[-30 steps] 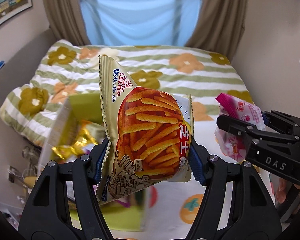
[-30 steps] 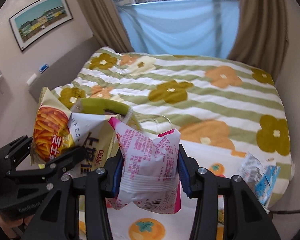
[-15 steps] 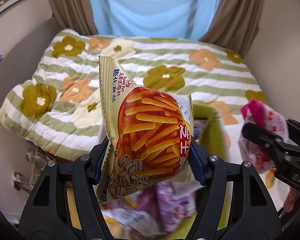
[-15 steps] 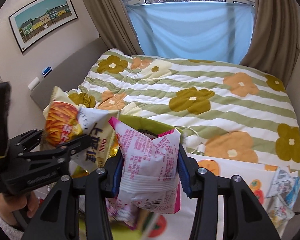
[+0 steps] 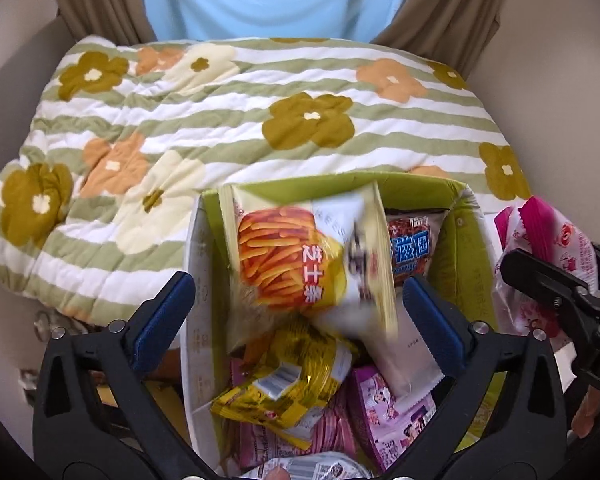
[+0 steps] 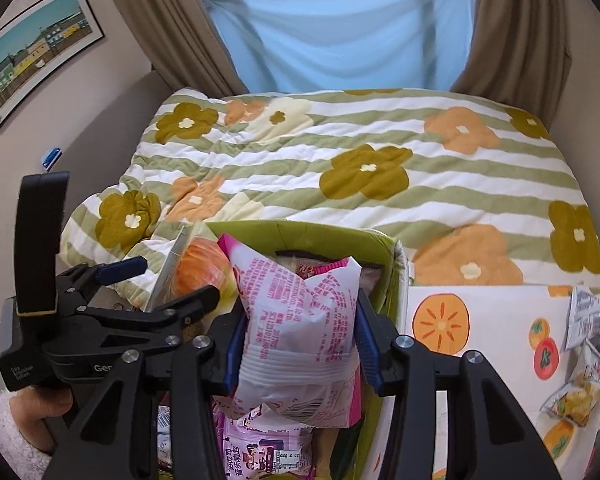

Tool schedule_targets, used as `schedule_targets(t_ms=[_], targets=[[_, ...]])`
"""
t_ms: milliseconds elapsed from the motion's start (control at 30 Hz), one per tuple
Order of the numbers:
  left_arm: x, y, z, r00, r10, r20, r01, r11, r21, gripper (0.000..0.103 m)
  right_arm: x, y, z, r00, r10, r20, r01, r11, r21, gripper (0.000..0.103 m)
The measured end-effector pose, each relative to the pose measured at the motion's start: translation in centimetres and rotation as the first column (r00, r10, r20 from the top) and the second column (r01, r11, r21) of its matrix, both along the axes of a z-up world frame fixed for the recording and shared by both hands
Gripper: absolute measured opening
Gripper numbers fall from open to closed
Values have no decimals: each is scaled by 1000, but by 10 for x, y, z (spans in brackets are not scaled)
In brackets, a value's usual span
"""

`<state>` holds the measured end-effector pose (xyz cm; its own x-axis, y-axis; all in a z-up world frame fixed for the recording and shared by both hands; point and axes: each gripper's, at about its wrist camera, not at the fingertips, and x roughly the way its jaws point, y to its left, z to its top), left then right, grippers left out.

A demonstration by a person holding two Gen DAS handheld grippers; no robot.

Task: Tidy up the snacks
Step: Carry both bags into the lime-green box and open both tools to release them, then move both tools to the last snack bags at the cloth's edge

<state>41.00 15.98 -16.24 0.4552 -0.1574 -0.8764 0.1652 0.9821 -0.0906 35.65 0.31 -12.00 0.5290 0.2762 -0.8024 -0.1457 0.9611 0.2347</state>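
Observation:
My left gripper (image 5: 300,304) is open over a green box (image 5: 466,216) of snacks. A cheese-stick bag (image 5: 300,264) with orange sticks on it is blurred and loose between the open fingers, over the box. Below it lie a yellow packet (image 5: 292,376) and purple packets (image 5: 392,412). My right gripper (image 6: 300,344) is shut on a white-and-pink snack bag (image 6: 300,332) above the same green box (image 6: 384,248). The left gripper (image 6: 140,284) shows at the left of the right wrist view, beside the orange bag (image 6: 200,264). The pink bag (image 5: 556,256) shows at the right of the left wrist view.
A bed with a green-striped flowered quilt (image 6: 340,168) lies behind the box. A white cloth with orange fruit prints (image 6: 480,320) lies to the box's right, with several small snack packets (image 6: 588,360) at its far right. Curtains and a blue sheet (image 6: 340,28) hang behind.
My left gripper has opened and let go of the cheese-stick bag, which drops towards the green box. Both grippers have moved over the box and tilted down. The right stays shut on the pink bag.

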Motion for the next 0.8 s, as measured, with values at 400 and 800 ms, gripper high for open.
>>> schedule_targets(t_ms=[400, 800], targets=[[-55, 30, 17, 994, 105, 43, -104, 994, -18, 103, -6, 11, -16, 996, 79, -43, -78, 997, 13, 44], [-74, 37, 10, 993, 117, 12, -117, 993, -12, 103, -12, 12, -32, 999, 35, -39, -33, 999, 39, 102]])
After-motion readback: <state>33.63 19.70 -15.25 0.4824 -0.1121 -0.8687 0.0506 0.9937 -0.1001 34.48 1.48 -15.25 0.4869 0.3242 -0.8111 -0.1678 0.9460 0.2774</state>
